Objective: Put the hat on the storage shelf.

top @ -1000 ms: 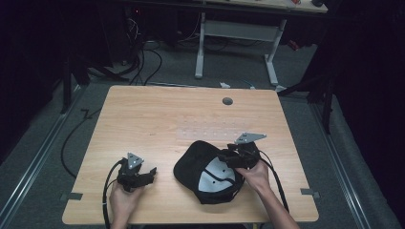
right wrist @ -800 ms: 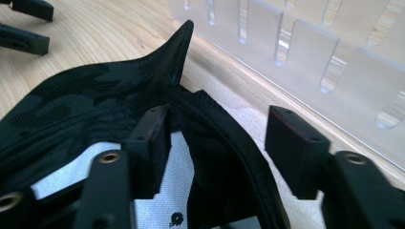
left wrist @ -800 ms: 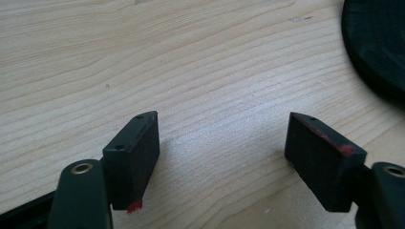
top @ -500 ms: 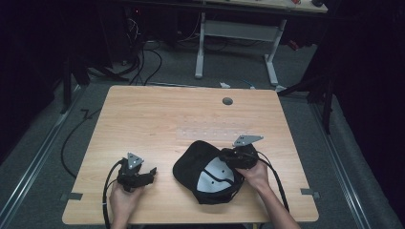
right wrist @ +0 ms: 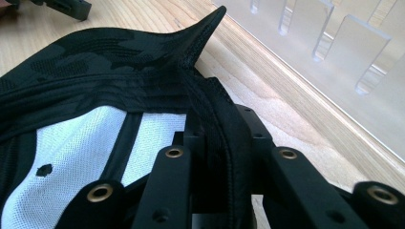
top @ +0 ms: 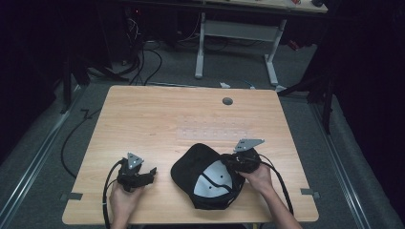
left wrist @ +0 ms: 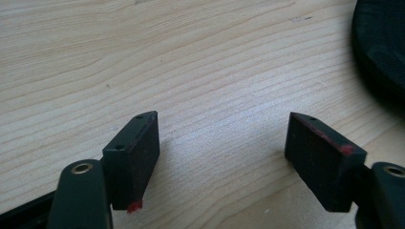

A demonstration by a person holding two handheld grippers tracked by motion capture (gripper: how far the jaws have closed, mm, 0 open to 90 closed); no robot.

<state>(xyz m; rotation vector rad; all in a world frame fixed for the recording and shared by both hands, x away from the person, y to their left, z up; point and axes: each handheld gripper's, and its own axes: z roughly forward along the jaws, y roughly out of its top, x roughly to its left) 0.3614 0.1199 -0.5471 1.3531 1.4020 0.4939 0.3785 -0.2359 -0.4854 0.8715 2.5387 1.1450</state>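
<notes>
Near the desk's (top: 143, 119) front edge, a black cap (top: 203, 177) lies upside down with its white mesh lining up; the right gripper (top: 237, 163), at the cap's right side, has just closed its jaws and pinches the cap's rim between them. Left of the cap, well apart, the left gripper (top: 143, 176) rests on the desk with jaws wide and nothing between them. Beyond the cap, near the desk's far edge, sits a round grommet hole (top: 227, 101).

Lighting: table (top: 157, 119) brightly lit from above, surrounding room near black (floor barely readable). Close gripper views sharp, soft shadows, foreground slightly blurred.
</notes>
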